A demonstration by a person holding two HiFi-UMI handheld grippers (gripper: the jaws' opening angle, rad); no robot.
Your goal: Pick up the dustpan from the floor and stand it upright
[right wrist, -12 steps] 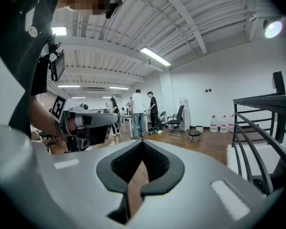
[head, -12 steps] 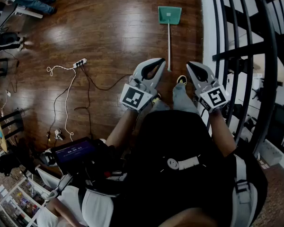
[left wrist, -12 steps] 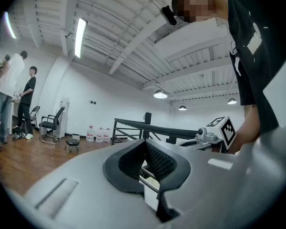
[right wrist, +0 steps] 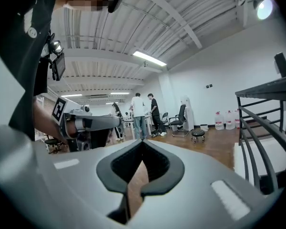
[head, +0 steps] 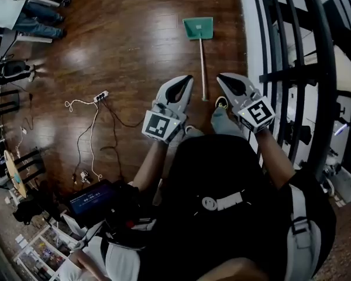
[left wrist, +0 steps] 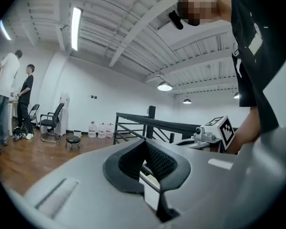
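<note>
A green dustpan (head: 198,28) lies flat on the wooden floor, its long pale handle (head: 202,69) running back toward my feet. My left gripper (head: 189,78) hovers just left of the handle's near end, shut with nothing in it. To the right of that end hangs my right gripper (head: 221,76), also shut and holding nothing. Both are held level in front of my body, well above the floor. In the left gripper view the jaws (left wrist: 144,141) meet at the tip; in the right gripper view the jaws (right wrist: 143,141) meet too. Neither gripper view shows the dustpan.
A white power strip (head: 100,96) with trailing cables lies on the floor at left. A black railing (head: 292,69) runs along the right side. My shoe (head: 222,103) is by the handle's end. People stand at far left (left wrist: 9,99), near an office chair (left wrist: 52,123) and a stool (left wrist: 73,141).
In the head view the dustpan and the floor have shifted slightly down and left. Both grippers stay shut and side by side in front of me.
</note>
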